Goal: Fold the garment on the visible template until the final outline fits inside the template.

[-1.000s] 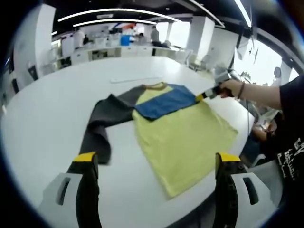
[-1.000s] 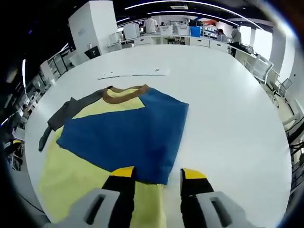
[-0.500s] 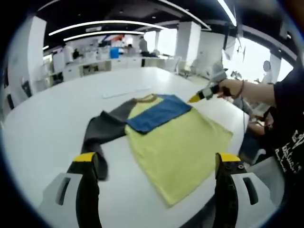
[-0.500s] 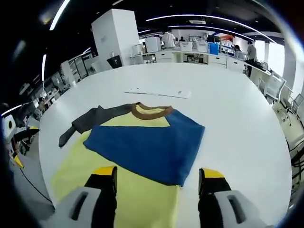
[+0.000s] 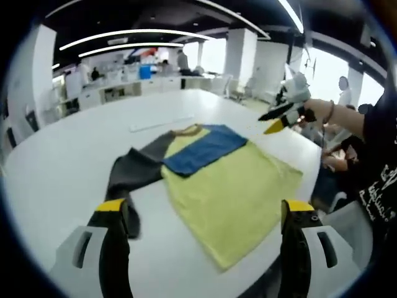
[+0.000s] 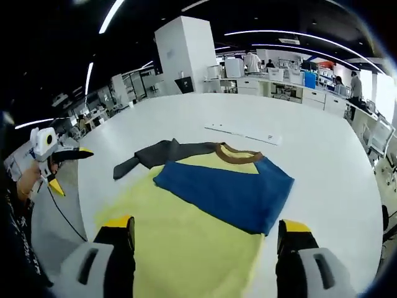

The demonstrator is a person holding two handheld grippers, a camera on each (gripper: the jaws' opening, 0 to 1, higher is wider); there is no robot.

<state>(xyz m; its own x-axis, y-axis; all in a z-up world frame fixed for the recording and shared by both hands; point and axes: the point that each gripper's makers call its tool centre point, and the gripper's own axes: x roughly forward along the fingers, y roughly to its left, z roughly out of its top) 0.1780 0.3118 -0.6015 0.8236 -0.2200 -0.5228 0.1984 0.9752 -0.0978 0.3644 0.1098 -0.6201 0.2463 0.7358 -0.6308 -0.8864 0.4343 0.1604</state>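
The garment (image 5: 232,189), a yellow shirt with a brown collar, lies flat on the round white worktop (image 5: 56,167), its body spread toward the near edge. One blue sleeve (image 5: 201,149) is folded across the chest, its far end touching the collar. The other sleeve, dark grey (image 5: 127,177), stretches out to the left over bare worktop and bends back toward the near side. In the right gripper view the blue sleeve (image 6: 226,192) covers the upper part of the yellow body, the brown collar (image 6: 236,153) sits just beyond it, and the grey sleeve (image 6: 158,155) trails away to the left. A thin white strip (image 6: 245,133) lies on the worktop beyond the collar, apart from the shirt.

The left tool (image 5: 205,214) hangs above the near edge of the shirt with its jaws spread wide, gripping nothing. The right tool (image 6: 205,233) likewise hovers over the yellow cloth, jaws wide apart and empty; in the left gripper view it (image 5: 278,121) is held up in a hand (image 5: 316,112) off the right side of the garment.
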